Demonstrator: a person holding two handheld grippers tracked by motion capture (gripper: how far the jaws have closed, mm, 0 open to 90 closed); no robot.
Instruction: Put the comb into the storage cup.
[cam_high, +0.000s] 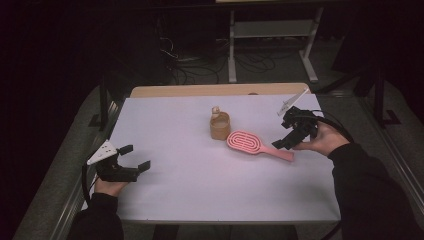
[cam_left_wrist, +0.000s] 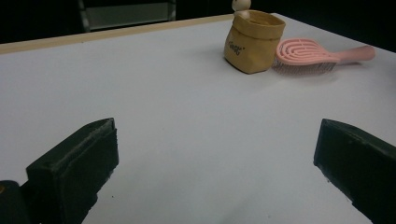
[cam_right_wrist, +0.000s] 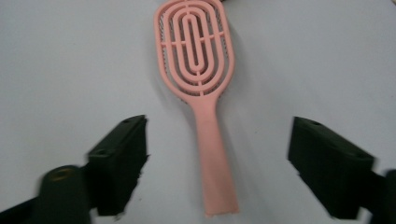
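A pink hairbrush lies flat on the white table, its handle pointing to the right. My right gripper hovers over the handle end, open, with a jaw on either side of the handle and neither touching it. A small tan paper bag stands upright just left of the brush head, touching it. My left gripper rests open near the table's left front, with nothing between its jaws.
A pale round knob sticks out of the bag's top. A wooden strip edges the table's far side. Beyond it stand a metal shelf frame and cables on the dark floor.
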